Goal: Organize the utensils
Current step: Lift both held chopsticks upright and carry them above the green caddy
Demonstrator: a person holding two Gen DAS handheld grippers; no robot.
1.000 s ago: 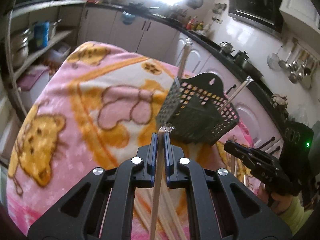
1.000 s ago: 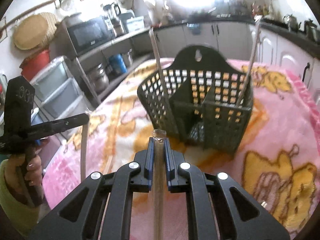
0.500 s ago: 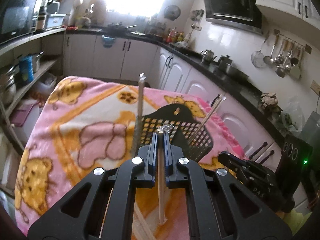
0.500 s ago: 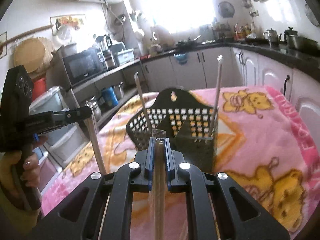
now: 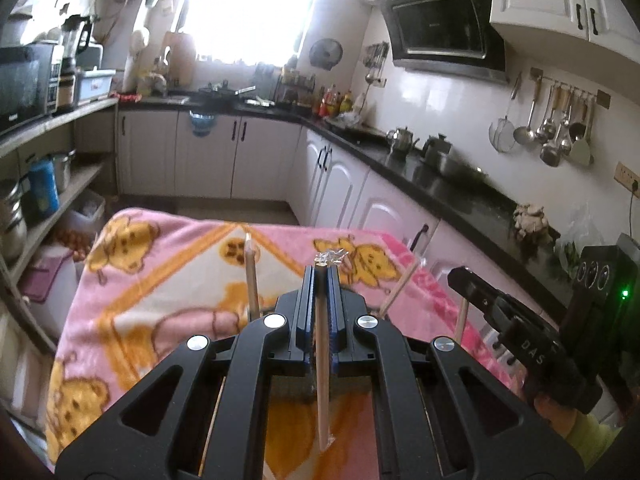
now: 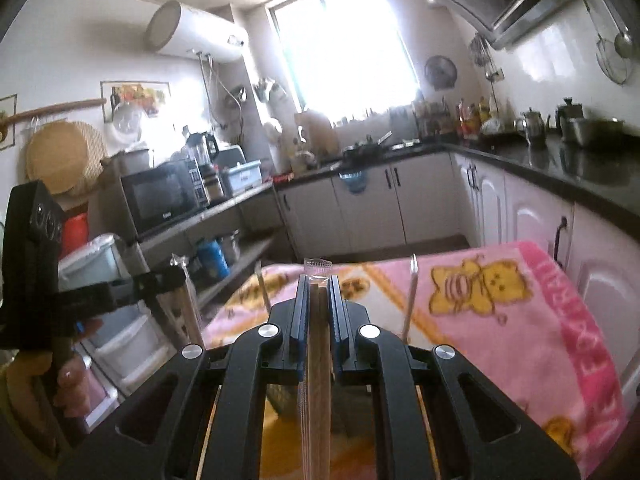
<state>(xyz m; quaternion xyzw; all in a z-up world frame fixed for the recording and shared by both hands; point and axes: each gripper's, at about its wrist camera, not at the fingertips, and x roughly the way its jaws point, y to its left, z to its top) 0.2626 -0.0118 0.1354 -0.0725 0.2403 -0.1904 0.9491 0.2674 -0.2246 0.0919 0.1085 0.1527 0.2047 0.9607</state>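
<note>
The table [image 5: 160, 300], draped in a pink bear-print blanket [image 6: 500, 320], carries the work. The dark utensil basket is almost wholly hidden behind the tool bodies in both views; only two wrapped chopsticks standing in it rise into sight, one left [image 5: 252, 276] and one right [image 5: 398, 288] in the left wrist view.

Handling: each wrapped chopstick is judged light, thin and stiff. The clear film sleeve is slick, so a stick may slide or pivot in the pads. A grip near the upper end lets the stick hang plumb for insertion, and moderate pressure is enough.

Left tool [image 5: 322, 276]: jaws together, clamped on one wrapped chopstick [image 5: 322, 360] just below its crimped top. The stick hangs down between the tool's arms, its lower end free above the blanket.

Right tool [image 6: 318, 280]: jaws nearly together, clamped on a wider sleeved pack [image 6: 316, 380], apparently a pair, with the film's crimped end above the pads.

Pose: both tools are held above the table, side by side, each pitched slightly downward. Each tool appears at the edge of the other's view, held in a hand [image 6: 70, 384].
</note>
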